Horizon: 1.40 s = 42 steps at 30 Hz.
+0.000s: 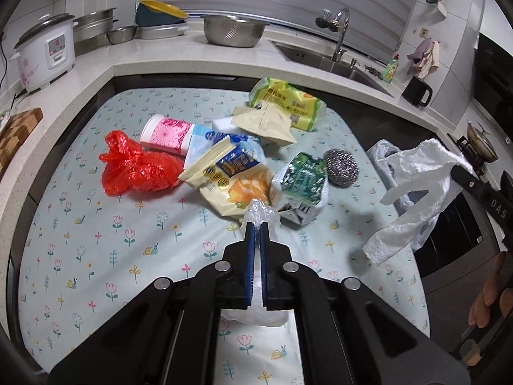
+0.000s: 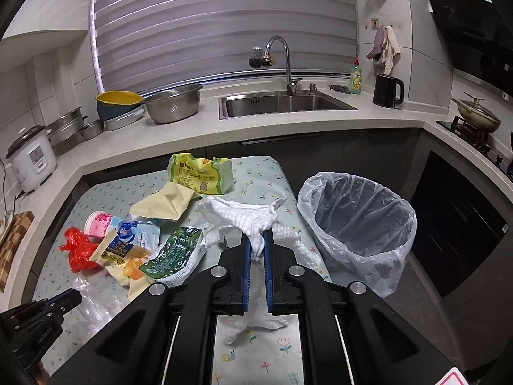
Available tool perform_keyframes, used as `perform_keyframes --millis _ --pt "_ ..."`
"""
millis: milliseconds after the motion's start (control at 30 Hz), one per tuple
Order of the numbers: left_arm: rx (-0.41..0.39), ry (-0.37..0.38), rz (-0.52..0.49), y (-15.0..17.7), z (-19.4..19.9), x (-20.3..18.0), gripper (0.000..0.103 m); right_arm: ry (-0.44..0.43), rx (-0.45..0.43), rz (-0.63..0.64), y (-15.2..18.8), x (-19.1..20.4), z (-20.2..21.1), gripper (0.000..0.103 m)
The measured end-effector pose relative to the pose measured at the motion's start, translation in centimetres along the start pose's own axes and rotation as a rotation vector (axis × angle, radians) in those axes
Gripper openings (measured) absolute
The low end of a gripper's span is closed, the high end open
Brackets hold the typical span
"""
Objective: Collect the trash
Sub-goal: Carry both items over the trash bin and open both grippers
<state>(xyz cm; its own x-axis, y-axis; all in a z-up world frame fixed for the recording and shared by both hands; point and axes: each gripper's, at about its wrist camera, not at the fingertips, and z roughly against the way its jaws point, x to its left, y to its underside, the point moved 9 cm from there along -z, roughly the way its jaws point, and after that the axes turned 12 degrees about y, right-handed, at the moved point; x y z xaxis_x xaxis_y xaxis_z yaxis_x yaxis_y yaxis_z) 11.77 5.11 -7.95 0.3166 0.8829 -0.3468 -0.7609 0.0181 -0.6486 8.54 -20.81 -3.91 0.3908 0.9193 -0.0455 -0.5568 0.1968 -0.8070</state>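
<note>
My left gripper (image 1: 256,228) is shut on a piece of clear plastic film (image 1: 260,211), lifted above the flowered tablecloth (image 1: 96,256). My right gripper (image 2: 257,240) is shut on a white paper towel (image 2: 237,215), which hangs loose; in the left wrist view that towel (image 1: 413,199) dangles at the right. On the cloth lies a trash pile: a red plastic bag (image 1: 134,170), a pink cup (image 1: 166,134), a yellow snack packet (image 1: 224,179), a green carton (image 1: 301,183) and a steel scourer (image 1: 341,166). A lined bin (image 2: 359,224) stands right of the table.
A beige paper bag (image 2: 166,205) and a green-yellow packet (image 2: 198,173) lie at the table's far side. The counter behind holds a rice cooker (image 2: 30,163), metal bowls (image 2: 173,102), a sink (image 2: 282,102) and a black kettle (image 2: 386,89). A pan sits on the stove (image 2: 474,115).
</note>
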Motion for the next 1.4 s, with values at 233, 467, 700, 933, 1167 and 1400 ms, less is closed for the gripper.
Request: perform_keyframes --millis 233,467,700,933,1167,1400 --pt "-0.042 0.046 -0.039 -2.1 1.5 -2.9 0.003 0.016 -0.012 -0.028 0.1 -2.3 1.0 0.007" --pt "-0.067 0.105 -0.116 -5.5 0.3 -8.2 0.003 0.052 -0.025 -0.062 -0.7 -5.6 0.9 0.007" --pt "-0.043 0.202 -0.219 -8.6 -4.6 -15.7 0.003 0.086 -0.019 -0.112 -3.0 -9.8 -1.7 0.007" --pt "0.003 0.307 -0.263 -10.8 -10.8 -22.5 0.003 0.141 -0.040 -0.149 -7.0 -13.5 -5.3 0.007" --pt "0.071 0.400 -0.284 -12.5 -16.9 -27.6 0.003 0.206 -0.022 -0.184 -9.3 -17.1 -10.1 0.007" --pt "0.171 0.439 -0.269 -12.0 -22.4 -29.2 0.003 0.235 0.032 -0.201 -9.3 -18.8 -14.2 0.007"
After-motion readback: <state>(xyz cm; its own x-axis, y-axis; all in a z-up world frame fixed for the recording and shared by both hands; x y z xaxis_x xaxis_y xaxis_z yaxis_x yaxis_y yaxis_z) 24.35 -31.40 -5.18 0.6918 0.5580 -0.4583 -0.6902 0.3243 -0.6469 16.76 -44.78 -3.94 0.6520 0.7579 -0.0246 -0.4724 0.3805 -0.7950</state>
